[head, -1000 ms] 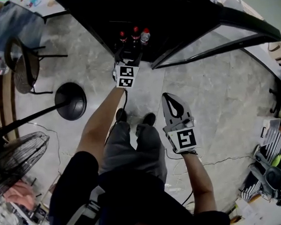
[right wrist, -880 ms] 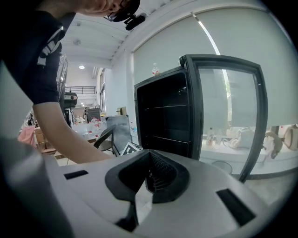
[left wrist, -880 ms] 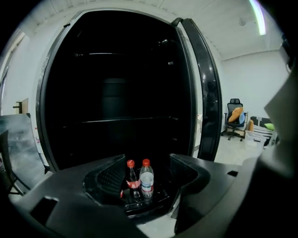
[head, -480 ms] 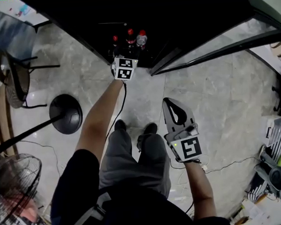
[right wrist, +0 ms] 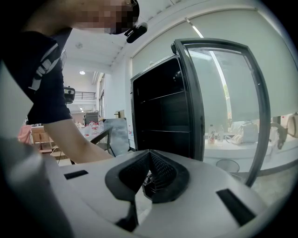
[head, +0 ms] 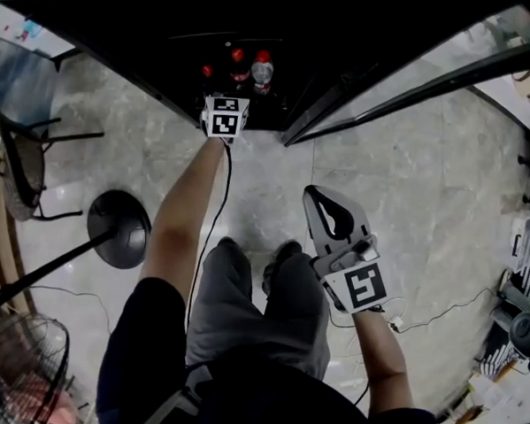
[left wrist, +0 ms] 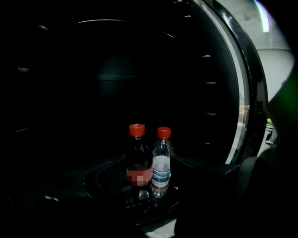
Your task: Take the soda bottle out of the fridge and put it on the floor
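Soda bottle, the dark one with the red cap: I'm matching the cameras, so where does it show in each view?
Head view: the soda bottle stands at top centre.
Left gripper view: lower centre.
Right gripper view: not in it.
Shared landmark: the clear water bottle, right beside it on the right in both of those views.

The left hand-held gripper (head: 225, 101) has moved further up the head view. Its marker cube now sits at the edge of the open fridge (head: 149, 27), just below the soda bottle (head: 237, 66). The right hand-held gripper (head: 316, 197) has slid slightly down and to the right. The round black stand base (head: 118, 228) has drifted toward the lower left, and the fridge's dark interior now fills more of the top of the frame.
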### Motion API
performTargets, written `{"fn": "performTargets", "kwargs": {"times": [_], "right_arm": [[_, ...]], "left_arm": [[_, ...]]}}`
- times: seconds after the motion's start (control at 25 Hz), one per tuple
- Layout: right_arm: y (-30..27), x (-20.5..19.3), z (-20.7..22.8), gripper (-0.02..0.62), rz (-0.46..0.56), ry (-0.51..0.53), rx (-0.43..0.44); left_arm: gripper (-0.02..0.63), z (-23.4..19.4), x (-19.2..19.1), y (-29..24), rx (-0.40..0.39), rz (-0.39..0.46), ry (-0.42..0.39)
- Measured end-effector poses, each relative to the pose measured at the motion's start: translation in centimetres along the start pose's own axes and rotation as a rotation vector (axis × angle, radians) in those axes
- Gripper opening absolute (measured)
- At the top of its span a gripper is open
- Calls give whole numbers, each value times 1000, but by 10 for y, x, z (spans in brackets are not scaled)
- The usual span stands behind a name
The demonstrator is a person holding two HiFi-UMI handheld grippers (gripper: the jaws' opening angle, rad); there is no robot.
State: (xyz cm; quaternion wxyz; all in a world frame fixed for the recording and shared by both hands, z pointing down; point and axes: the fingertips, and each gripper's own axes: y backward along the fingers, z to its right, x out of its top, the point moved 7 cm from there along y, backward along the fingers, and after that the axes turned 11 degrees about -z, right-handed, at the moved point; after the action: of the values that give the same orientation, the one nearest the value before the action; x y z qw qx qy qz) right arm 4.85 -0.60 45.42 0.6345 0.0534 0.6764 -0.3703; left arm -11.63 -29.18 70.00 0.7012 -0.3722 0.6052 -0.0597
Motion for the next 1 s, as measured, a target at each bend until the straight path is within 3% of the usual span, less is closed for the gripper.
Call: {"fn": "performTargets", "kwargs": {"times": [0.44,0.72,1.0], "right_arm": [[-25,-36,1,18,33,4,24],[-32,-52,3,18,26,-13,38],[-38,-64,3,19,20,-32,57]], "left_arm": [[298,-19,-11,-42,-20,12,-35],[302,-25,-18,-63,-65,0,-68],[304,-32,-26,-74,-131,38,-50]]}}
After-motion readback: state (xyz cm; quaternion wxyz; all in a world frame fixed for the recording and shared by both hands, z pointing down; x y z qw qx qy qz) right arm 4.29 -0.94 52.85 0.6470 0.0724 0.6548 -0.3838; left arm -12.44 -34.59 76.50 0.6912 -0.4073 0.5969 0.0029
